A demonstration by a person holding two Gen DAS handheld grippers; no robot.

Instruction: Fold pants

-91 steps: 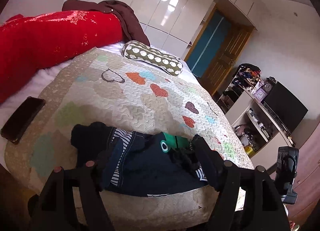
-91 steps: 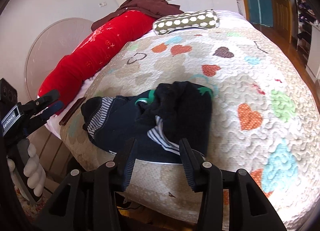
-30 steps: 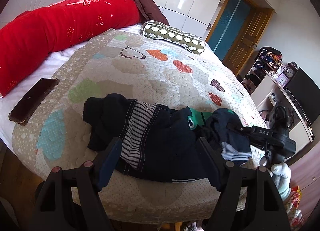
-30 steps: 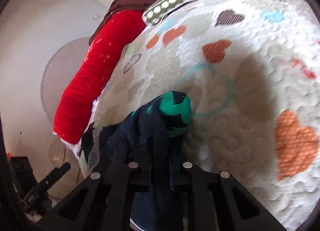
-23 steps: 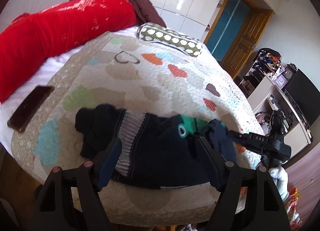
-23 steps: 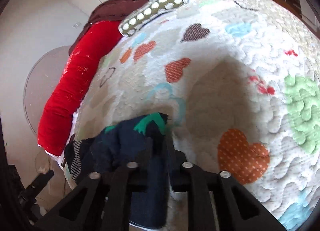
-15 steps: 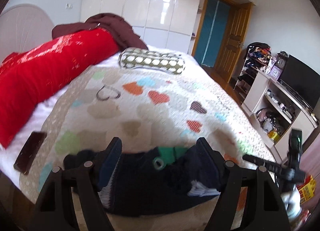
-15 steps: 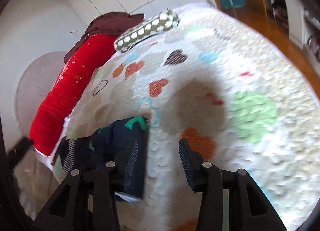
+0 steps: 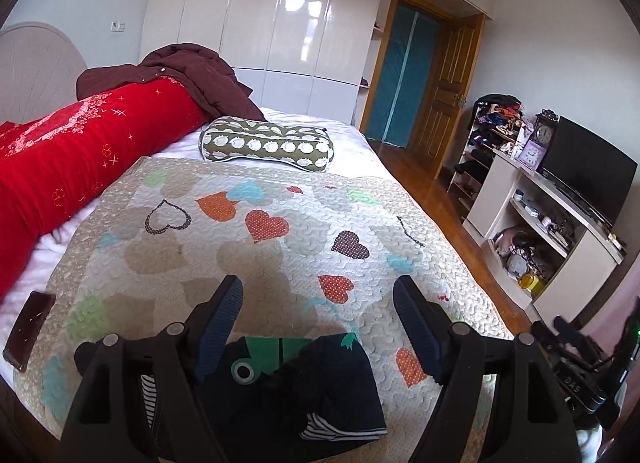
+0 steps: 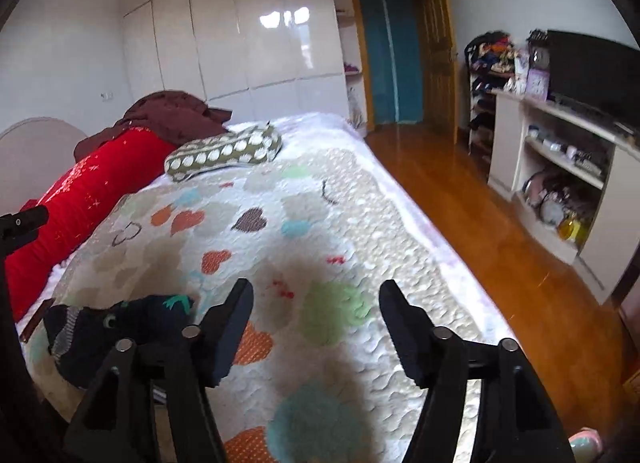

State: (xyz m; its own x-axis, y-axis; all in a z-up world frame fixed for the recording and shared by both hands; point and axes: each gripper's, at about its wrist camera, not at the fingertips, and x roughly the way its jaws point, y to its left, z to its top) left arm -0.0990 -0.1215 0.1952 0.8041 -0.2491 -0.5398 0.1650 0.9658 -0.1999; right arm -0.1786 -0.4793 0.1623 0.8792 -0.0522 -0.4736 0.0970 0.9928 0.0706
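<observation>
pants (image 9: 280,391) bunched in a dark heap at the near edge of the quilt (image 9: 280,231), green patch on top. left gripper (image 9: 318,327) above them, jaws wide, nothing held. right gripper (image 10: 316,323) jaws have just been opening, now wide and empty over bare quilt, pants off to its left.

The pants (image 9: 304,391) are dark navy with green patches and striped lining; they lie bunched in a loose heap at the quilt's near edge.
</observation>
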